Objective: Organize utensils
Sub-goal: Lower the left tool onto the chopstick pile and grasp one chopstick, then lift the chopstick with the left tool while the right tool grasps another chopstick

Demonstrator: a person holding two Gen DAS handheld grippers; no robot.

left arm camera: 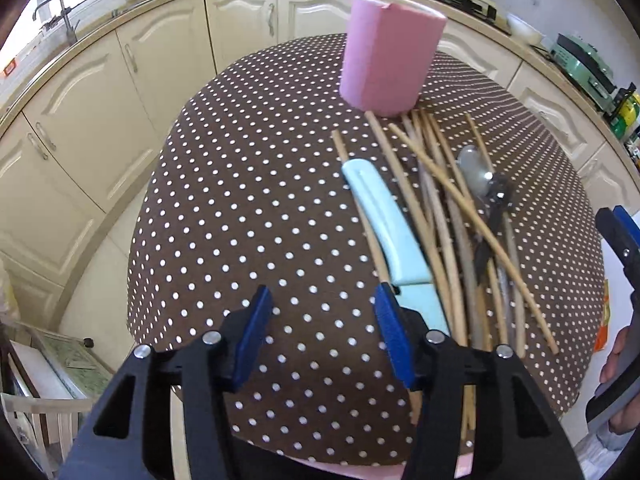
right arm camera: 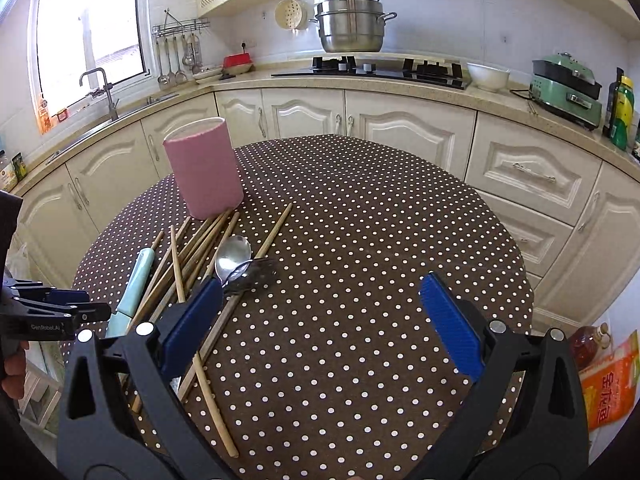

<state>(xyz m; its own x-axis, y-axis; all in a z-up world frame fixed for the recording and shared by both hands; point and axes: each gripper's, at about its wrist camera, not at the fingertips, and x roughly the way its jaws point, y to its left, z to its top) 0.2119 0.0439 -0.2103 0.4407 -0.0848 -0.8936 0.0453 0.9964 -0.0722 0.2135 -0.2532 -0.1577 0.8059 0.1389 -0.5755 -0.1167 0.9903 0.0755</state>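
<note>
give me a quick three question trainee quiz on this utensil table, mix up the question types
1. True or false: the pink holder lies tipped on its side.
2. Multiple choice: what lies between the pads of the left claw? A) the light blue knife B) a chopstick C) nothing but tablecloth
3. Short answer: which two metal utensils lie among the chopsticks?

Key
1. False. It stands upright on the dotted tablecloth, with the chopstick tips at its base.
2. C. The light blue knife lies just beside one pad, not between them.
3. A spoon and a dark fork, their heads overlapping. The right claw is open and empty too.
</note>
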